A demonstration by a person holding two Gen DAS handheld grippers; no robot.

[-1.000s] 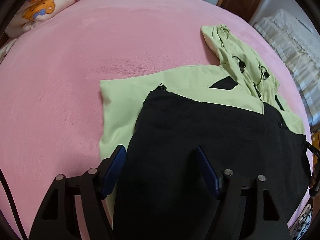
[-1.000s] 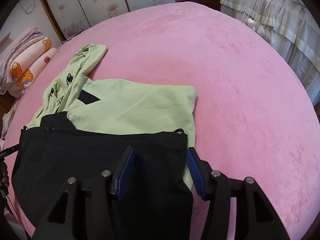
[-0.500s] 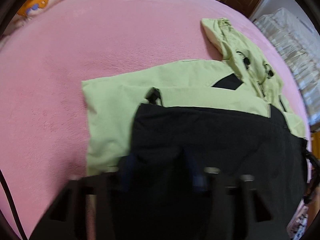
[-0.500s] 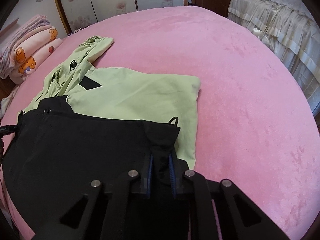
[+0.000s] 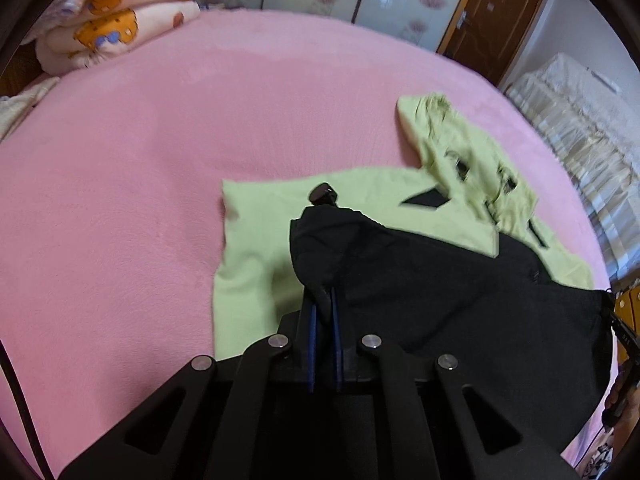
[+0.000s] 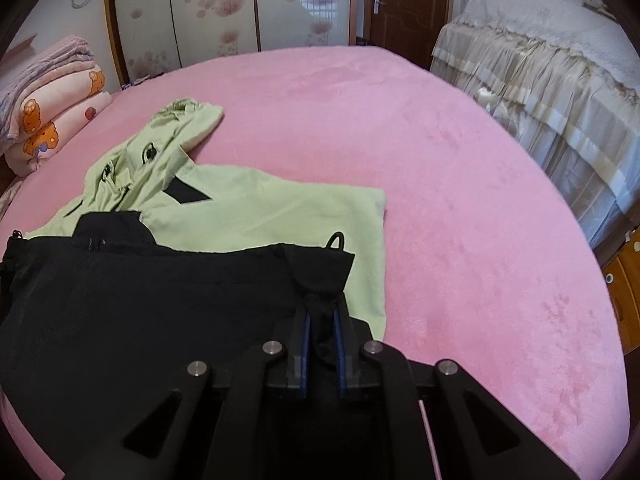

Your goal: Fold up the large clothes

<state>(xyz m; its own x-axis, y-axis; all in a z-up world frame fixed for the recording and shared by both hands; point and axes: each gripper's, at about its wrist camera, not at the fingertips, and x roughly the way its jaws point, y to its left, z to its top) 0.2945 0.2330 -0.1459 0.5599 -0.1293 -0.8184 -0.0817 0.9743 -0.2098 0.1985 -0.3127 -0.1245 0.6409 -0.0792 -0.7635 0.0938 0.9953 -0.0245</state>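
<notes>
A hooded jacket lies on the pink bed, its top half light green [image 5: 260, 240] [image 6: 256, 208] and its lower half black [image 5: 440, 280] [image 6: 140, 312]. The green hood [image 5: 460, 152] [image 6: 160, 148] points away from me. My left gripper [image 5: 322, 304] is shut on the left corner of the black hem, which is bunched and lifted between the blue pads. My right gripper [image 6: 322, 316] is shut on the right corner of the black hem, also pinched and raised. A black zip pull [image 5: 322, 194] and a black loop [image 6: 336, 240] stick up at the lifted corners.
The pink bed cover [image 5: 160, 140] [image 6: 460, 200] spreads wide to the left, right and beyond the jacket. Folded bear-print quilts [image 5: 112, 20] [image 6: 48, 112] lie at the far left. A second bed with a beige frilled cover [image 6: 540, 80] stands at the right.
Both grippers were open over the black hem a second ago; each has shut on a hem corner and lifted it, so the black fabric bunches and rises.
</notes>
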